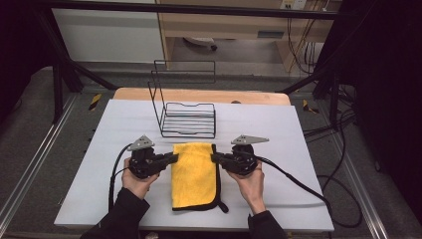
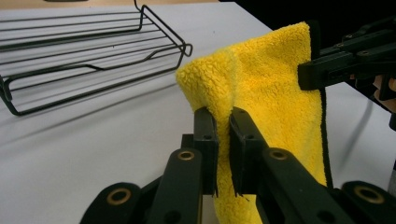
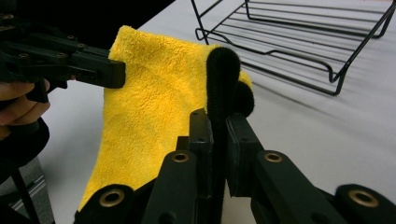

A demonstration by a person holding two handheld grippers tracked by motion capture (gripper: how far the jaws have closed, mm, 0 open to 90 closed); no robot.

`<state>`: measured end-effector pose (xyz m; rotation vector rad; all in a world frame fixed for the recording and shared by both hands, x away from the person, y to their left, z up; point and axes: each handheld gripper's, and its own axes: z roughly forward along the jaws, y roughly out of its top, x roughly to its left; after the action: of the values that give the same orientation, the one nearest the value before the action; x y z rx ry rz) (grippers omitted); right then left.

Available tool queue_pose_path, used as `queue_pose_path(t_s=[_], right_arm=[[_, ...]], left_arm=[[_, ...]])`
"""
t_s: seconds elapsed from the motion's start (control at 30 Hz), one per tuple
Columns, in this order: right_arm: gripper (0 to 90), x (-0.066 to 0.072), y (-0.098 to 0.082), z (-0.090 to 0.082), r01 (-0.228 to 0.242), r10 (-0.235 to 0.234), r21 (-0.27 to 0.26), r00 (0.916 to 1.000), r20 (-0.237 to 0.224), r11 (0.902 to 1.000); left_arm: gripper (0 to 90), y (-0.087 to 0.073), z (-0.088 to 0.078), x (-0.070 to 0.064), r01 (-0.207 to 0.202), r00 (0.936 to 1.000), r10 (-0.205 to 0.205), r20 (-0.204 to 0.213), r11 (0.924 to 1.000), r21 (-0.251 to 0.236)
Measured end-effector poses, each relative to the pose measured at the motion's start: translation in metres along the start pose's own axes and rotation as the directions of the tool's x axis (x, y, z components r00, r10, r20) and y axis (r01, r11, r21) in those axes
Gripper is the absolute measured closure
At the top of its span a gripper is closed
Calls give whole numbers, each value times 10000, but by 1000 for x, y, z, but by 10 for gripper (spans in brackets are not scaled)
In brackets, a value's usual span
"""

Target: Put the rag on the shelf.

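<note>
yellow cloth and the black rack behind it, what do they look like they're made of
Yellow cloth: looks like microfibre or terry, with a fluffy, matte, looped pile and a black stitched edge binding; it folds limply where each claw pinches it.

Black rack: seems to be thin metal wire with a dark, slightly glossy coating, going by its slim bent rods and joined crossings; paint or plastic coating cannot be told.

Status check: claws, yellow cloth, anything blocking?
Left claw, right claw shut on yellow cloth, far corners. Near end on the table. Wire rack beyond, apart.

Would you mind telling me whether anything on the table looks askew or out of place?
Nothing stands out. The yellow cloth is folded, pinched at its far corners by the left gripper and right gripper; the wire rack stands upright behind it.
</note>
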<state>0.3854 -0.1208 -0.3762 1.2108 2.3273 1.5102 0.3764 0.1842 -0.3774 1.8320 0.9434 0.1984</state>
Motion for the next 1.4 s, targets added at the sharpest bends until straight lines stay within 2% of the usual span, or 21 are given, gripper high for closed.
queue_pose_path(t_s=[0.23, 0.57, 0.73, 1.17, 1.4], right_arm=[[828, 8, 9, -11, 447, -441, -524, 9989, 131, 9976], [828, 16, 21, -25, 992, -960, -1212, 9949, 324, 9877], [828, 20, 27, -31, 1272, -1216, -1552, 9916, 449, 9797], [828, 24, 42, -40, 1604, -1477, -2270, 9864, 721, 9606], [828, 27, 50, -43, 1755, -1600, -2704, 9840, 783, 9466]], left_arm=[[822, 10, -9, -6, -385, 9992, 379, -133, 9982, -470], [822, 25, -20, -13, -769, 9970, 752, -198, 9916, -1044], [823, 34, -25, -17, -964, 9952, 939, -263, 9877, -1231], [823, 53, -33, -24, -1365, 9904, 1301, -476, 9752, -1743], [823, 62, -38, -24, -1499, 9883, 1399, -614, 9655, -2129]])
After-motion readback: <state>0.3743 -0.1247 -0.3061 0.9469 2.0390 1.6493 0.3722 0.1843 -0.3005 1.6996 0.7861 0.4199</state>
